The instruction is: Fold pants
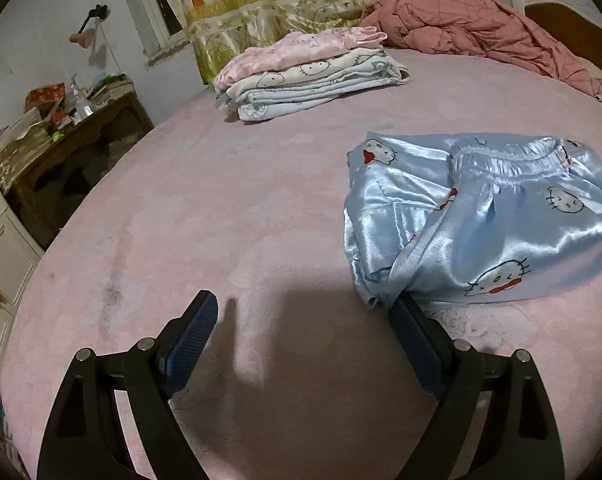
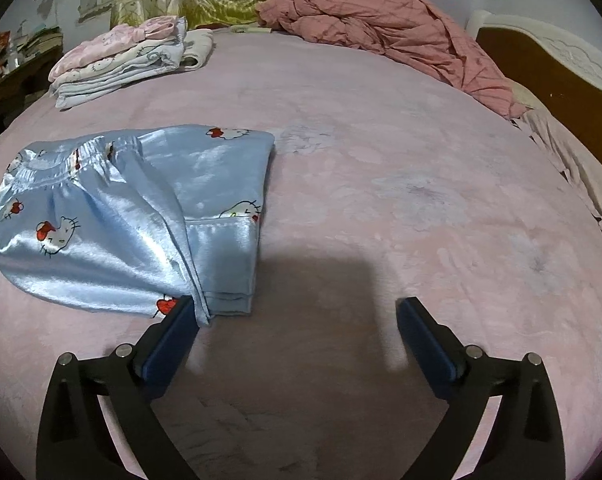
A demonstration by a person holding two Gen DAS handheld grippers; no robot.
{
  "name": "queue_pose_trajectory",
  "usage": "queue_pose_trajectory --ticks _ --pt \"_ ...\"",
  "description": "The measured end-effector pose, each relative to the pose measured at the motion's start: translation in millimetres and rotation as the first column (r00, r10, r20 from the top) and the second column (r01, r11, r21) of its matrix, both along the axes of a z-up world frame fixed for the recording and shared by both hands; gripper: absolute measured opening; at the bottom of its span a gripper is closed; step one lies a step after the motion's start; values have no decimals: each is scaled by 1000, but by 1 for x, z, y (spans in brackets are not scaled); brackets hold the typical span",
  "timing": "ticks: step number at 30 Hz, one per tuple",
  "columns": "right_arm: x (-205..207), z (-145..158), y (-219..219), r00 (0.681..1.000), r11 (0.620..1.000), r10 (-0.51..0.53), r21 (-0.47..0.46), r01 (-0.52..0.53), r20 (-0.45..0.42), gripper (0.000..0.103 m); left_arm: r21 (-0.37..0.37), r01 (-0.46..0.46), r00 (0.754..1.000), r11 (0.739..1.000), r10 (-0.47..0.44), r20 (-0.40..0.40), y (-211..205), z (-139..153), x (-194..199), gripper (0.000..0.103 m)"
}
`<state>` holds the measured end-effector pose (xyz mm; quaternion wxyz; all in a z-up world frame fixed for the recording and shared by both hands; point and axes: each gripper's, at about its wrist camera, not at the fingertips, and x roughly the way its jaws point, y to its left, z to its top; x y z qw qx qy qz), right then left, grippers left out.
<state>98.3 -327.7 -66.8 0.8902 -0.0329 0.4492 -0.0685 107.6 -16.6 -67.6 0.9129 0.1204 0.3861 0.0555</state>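
Note:
Shiny light-blue satin pants point(image 1: 481, 220) with a cartoon cat print lie folded into a compact bundle on the pink bed, elastic waistband on top. In the left wrist view they lie to the right, their near corner touching the tip of the right finger point(image 1: 411, 316). My left gripper point(image 1: 305, 304) is open over bare sheet, nothing between its fingers. In the right wrist view the pants point(image 2: 121, 216) lie to the left, their near hem against the tip of the left finger point(image 2: 181, 320). My right gripper point(image 2: 297, 308) is open wide, holding nothing.
A stack of folded clothes point(image 1: 309, 72) sits at the far side of the bed point(image 1: 221, 208). A crumpled pink quilt point(image 2: 381, 20) lies along the far right, by a wooden headboard point(image 2: 541, 64). A cluttered wooden table point(image 1: 61, 132) stands left of the bed.

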Motion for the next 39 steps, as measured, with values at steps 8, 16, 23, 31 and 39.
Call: queue_pose_trajectory --ticks 8,16,23,31,39 --pt "-17 18 -20 996 986 10 167 -26 92 91 -268 102 995 958 -95 39 24 19 -10 80" --pt "-42 51 -28 973 930 -28 362 -59 229 91 -328 223 974 918 -196 114 3 57 -34 80" --pt "-46 54 14 984 834 78 531 -153 162 91 -467 232 968 853 -249 27 -13 59 -47 81" --pt "-48 0 10 997 598 -50 798 72 -52 91 -802 -59 973 595 -144 -178 4 7 -33 86" --pt "-15 -10 12 989 526 -104 838 142 -103 103 -829 -102 990 550 -28 -141 -8 4 -7 100"
